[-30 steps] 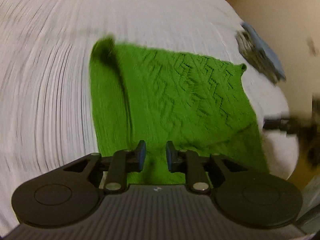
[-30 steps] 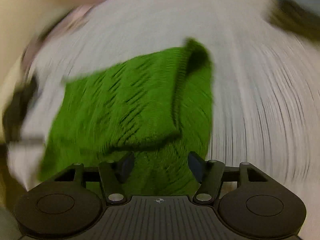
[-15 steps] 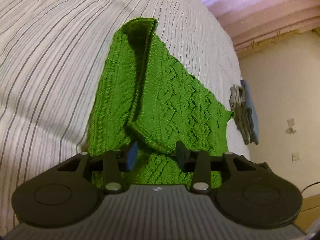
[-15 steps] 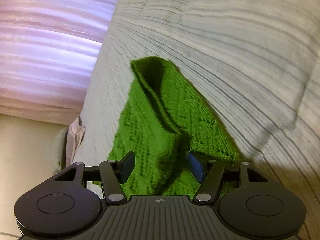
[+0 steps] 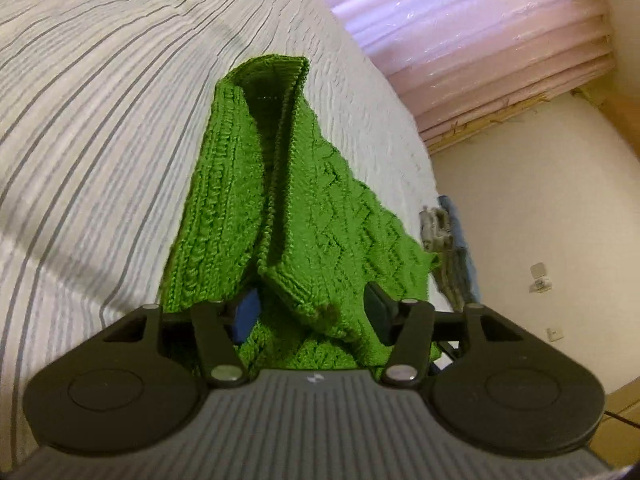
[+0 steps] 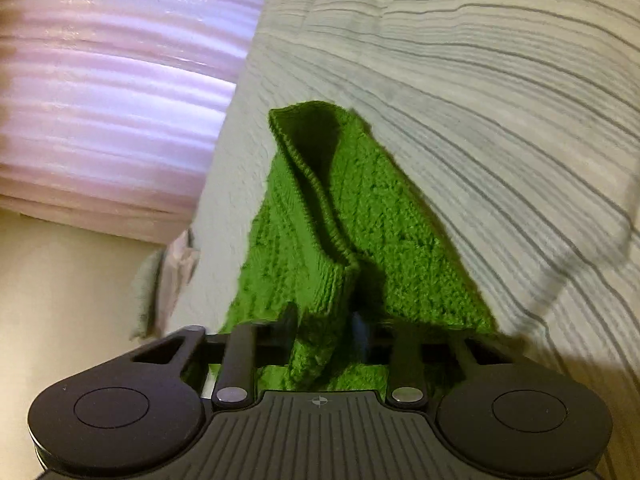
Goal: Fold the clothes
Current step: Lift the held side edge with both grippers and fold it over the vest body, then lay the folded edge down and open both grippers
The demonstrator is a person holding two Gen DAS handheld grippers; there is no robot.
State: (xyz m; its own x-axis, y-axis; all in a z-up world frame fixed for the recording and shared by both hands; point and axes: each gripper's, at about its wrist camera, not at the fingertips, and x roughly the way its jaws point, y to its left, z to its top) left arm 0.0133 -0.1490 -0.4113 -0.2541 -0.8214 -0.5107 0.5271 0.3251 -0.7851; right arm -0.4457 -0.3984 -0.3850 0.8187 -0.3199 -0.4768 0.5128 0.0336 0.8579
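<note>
The green knit (image 5: pixel 320 208) lay on the striped bed (image 5: pixel 100 120), running up the centre of both frames, one edge lifted and doubled over so a dark tunnel showed at the far end. The left gripper (image 5: pixel 310 312) sat at bottom centre, fingers spread wide around the near corner, touching nothing firmly. The right gripper (image 6: pixel 326 332) had narrowed onto a hanging fold of knit, apparently pinching it, likely to carry that layer across. Other clothes (image 5: pixel 448 232) sat by the bed's edge, centre right, and a curtain (image 6: pixel 100 100) filled the upper left
</note>
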